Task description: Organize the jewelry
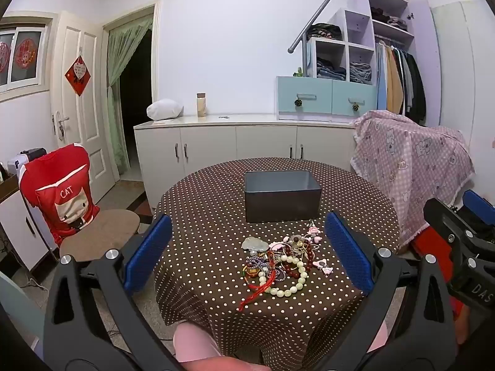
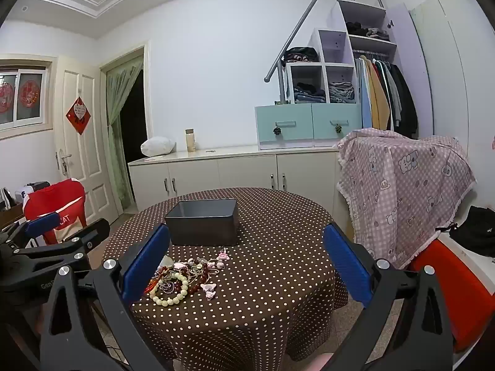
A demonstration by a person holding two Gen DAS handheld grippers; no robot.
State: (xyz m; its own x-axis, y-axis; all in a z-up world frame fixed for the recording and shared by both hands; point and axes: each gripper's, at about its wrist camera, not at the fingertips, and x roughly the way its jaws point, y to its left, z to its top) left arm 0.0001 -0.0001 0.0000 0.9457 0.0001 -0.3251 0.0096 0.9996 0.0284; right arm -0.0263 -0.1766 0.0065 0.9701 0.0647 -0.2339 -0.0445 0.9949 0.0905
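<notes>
A heap of jewelry [image 1: 283,262] lies on the round dotted tablecloth [image 1: 210,204]: a pale bead bracelet [image 1: 297,281], dark red beads, purple beads, a red cord and pink charms. A dark grey open box [image 1: 282,196] stands behind it. My left gripper [image 1: 247,250] is open and empty, held above the table's near edge. In the right wrist view the heap [image 2: 185,278] lies left of centre and the box [image 2: 204,221] behind it. My right gripper [image 2: 246,262] is open and empty, to the right of the heap.
A chair with a red cover [image 1: 58,191] stands left of the table. A pink-draped chair [image 1: 411,173] stands to the right. White cabinets [image 1: 241,145] run along the back wall. A red seat [image 2: 458,296] is at the right.
</notes>
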